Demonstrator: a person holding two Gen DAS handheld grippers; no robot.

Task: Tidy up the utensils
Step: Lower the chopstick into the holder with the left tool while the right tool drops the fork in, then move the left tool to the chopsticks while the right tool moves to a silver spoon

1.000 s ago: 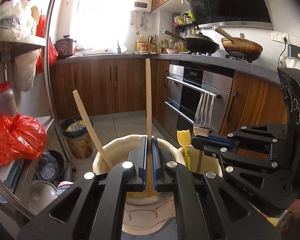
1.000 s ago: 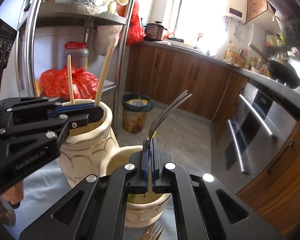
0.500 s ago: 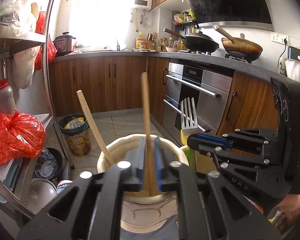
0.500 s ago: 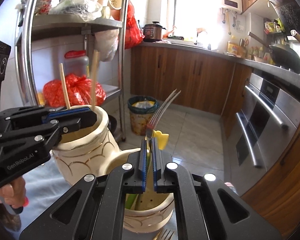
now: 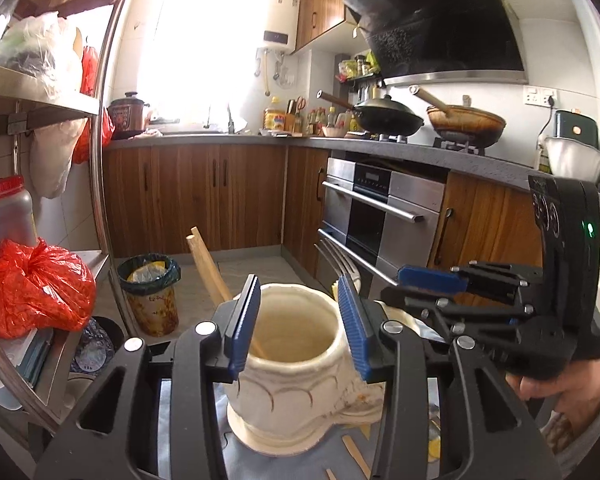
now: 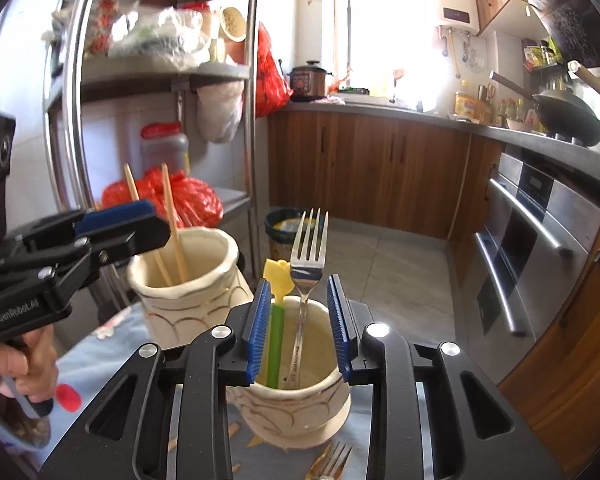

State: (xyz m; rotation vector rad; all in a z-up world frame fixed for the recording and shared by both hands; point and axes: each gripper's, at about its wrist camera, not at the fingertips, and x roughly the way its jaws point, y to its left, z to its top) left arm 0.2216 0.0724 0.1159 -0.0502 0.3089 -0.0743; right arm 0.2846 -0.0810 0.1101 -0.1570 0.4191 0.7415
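Observation:
In the left wrist view a cream ceramic jar (image 5: 296,364) stands just beyond my left gripper (image 5: 298,324). Its jaws are opening and hold nothing. Two wooden chopsticks (image 5: 206,266) lean in that jar, off to the left of the jaws. In the right wrist view my right gripper (image 6: 298,328) hangs over a second cream jar (image 6: 300,396), and its jaws are opening too. A steel fork (image 6: 307,272) and a green-handled yellow utensil (image 6: 277,312) stand loose in that jar between the blue pads (image 6: 258,328), touched by neither. The chopstick jar (image 6: 184,284) is to its left.
A steel shelf rack (image 6: 72,120) with a red bag (image 5: 32,288) stands at the left. A lined bin (image 5: 150,292) sits on the floor, and an oven (image 5: 376,220) and cabinets lie beyond. Another fork (image 6: 334,458) and wooden sticks (image 5: 356,456) lie on the cloth near the jars.
Both grippers were shut, the left on a chopstick and the right on the fork. Both have opened and drawn back a little. The chopstick and the fork now rest in their jars.

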